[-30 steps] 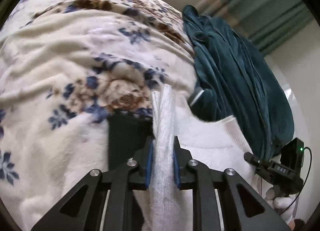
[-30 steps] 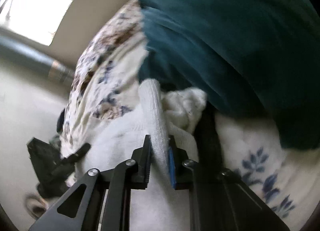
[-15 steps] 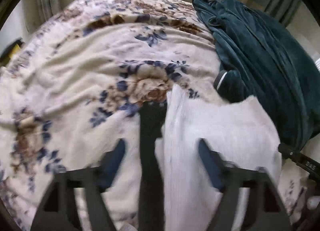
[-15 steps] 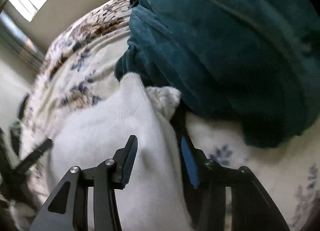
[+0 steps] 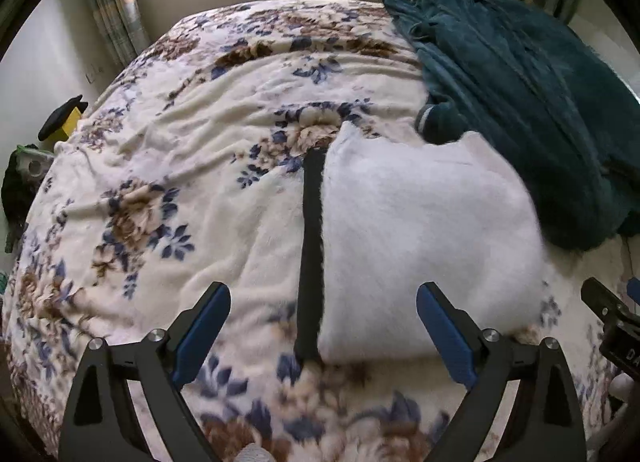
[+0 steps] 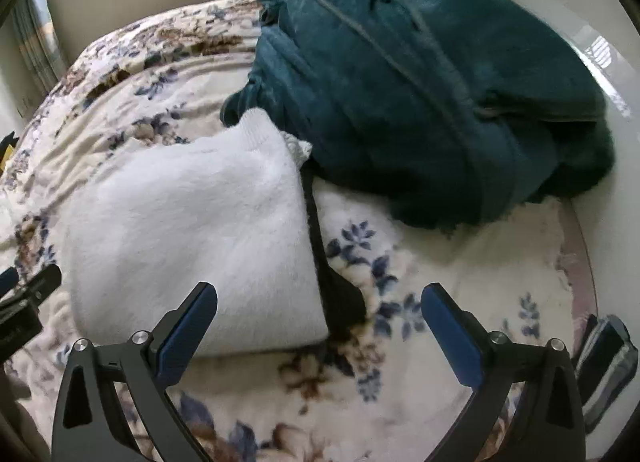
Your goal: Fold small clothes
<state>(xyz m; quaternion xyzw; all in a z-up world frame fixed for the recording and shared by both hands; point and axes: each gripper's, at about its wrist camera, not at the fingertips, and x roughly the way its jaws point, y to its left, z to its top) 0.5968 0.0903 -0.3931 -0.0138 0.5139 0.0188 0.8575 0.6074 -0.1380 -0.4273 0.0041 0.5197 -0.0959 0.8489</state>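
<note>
A white fluffy garment (image 5: 424, 238) lies folded flat on the floral blanket (image 5: 180, 166), with a black strip of cloth (image 5: 311, 246) showing along its left edge. My left gripper (image 5: 323, 326) is open and empty, raised above the garment's near edge. In the right wrist view the same white garment (image 6: 192, 238) lies left of centre, with the black strip (image 6: 324, 262) along its right edge. My right gripper (image 6: 319, 322) is open and empty above the garment's near right corner. Neither gripper touches the garment.
A crumpled dark teal robe (image 5: 532, 102) (image 6: 420, 86) lies right behind the garment, touching its far edge. The floral blanket (image 6: 440, 302) covers the bed. A dark striped object (image 6: 604, 366) lies at the bed's right edge. Curtains (image 5: 116, 18) and a wall stand beyond.
Both grippers were shut on the white garment a second ago. They opened, let it go and drew back; the garment now lies flat and folded on the blanket.
</note>
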